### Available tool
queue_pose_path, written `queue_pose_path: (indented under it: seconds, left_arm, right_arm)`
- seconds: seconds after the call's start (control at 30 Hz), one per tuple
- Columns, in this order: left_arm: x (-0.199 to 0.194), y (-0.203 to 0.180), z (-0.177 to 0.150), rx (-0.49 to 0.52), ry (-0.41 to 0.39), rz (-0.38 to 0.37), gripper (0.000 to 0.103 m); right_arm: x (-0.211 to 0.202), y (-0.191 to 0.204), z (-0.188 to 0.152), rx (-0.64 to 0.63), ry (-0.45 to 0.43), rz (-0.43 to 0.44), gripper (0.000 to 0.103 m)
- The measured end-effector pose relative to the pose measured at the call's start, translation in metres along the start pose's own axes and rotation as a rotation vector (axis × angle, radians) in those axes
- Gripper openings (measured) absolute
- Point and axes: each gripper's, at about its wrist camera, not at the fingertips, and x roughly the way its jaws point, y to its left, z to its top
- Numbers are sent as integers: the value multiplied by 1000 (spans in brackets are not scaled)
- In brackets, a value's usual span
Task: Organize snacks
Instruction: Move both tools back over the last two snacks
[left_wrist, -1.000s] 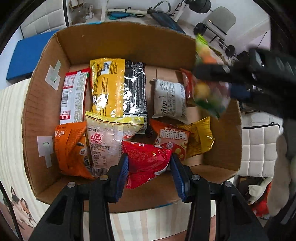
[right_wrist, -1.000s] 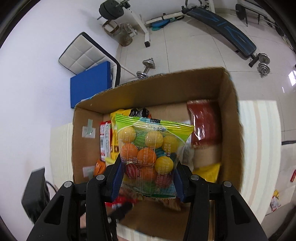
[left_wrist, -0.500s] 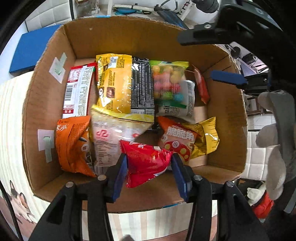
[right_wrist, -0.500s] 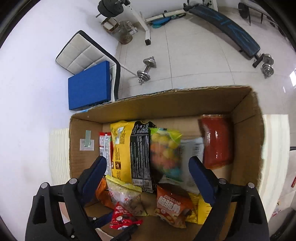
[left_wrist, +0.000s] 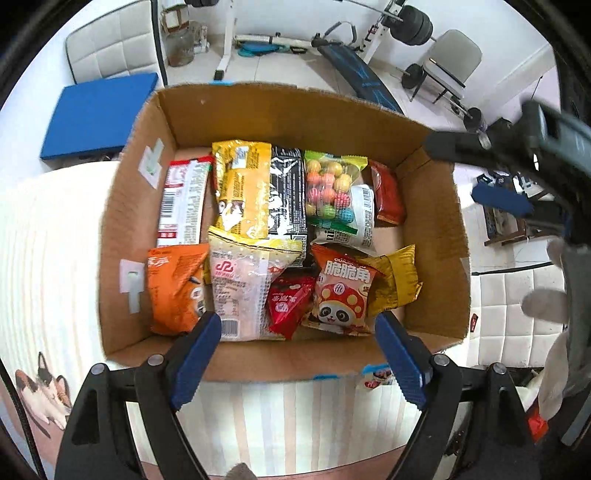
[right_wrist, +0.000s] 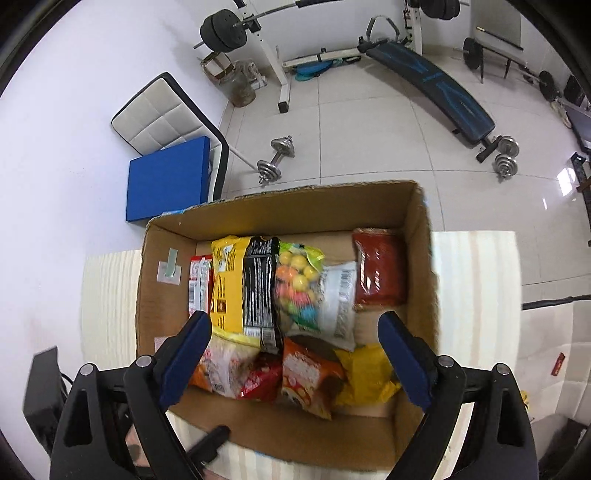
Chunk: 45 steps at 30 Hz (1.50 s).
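A cardboard box (left_wrist: 133, 206) on a striped cloth holds several snack packets. The small red packet (left_wrist: 286, 302) lies at the box's near side between a pale packet (left_wrist: 240, 284) and a panda packet (left_wrist: 341, 291). The bag of coloured candy balls (left_wrist: 328, 188) lies at the far middle, on a white packet. My left gripper (left_wrist: 297, 354) is open and empty above the box's near wall. My right gripper (right_wrist: 295, 354) is open and empty above the box (right_wrist: 421, 280), with the candy bag (right_wrist: 295, 284) below it. It also shows at the right edge of the left wrist view (left_wrist: 517, 173).
A striped cloth (left_wrist: 48, 258) covers the table around the box. Beyond are a blue pad (right_wrist: 166, 177), a white padded chair (right_wrist: 162, 110), dumbbells (right_wrist: 275, 158) and a weight bench (right_wrist: 432, 81) on the tiled floor.
The left gripper opened, released the red packet into the box and drew back. The right gripper dropped the candy bag into the box, opened wide and rose.
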Motion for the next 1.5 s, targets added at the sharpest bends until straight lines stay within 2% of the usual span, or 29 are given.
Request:
queue_pose_path:
  seconds: [0.27,0.43,0.57,0.7,0.9,1.0,1.1,1.17,1.33,1.5]
  left_arm:
    - [-51,-14,-28,19,-143,42,85]
    - [-57,-34,-61,54,-162,94,85]
    - [-32,-56,-82,102,-115,130,85]
    - [3,-72,-96,133,-46,141,85]
    - [40,-82,-112,146,23,178,85]
    - [50,-83,-117,131,50,177,85]
    - [56,-87,-118,135,63,174,85]
    - [61,-93,-117,147,70,163,85]
    - [80,-112,-107,171,94,138,85]
    - [110,-129,-97,177,154,106,85]
  right_arm:
    - [-48,-16,-60,-9,-34,-21,94]
    - [-52,-46,-113,7,6,-49,94]
    - [-35,-80,-143,21,65,-114,94]
    - [1,-111,-159,37,151,-160,94]
    - [68,-127,-170,-47,306,-202,94]
    - [87,-131,-172,-52,338,-221,94]
    - [88,-140,-176,-18,331,-227,92]
    - [84,-153,-181,36,335,-243,82]
    - [70,-188,-201,190,353,-190,81]
    - [59,-211,-208,249,351,-152,83]
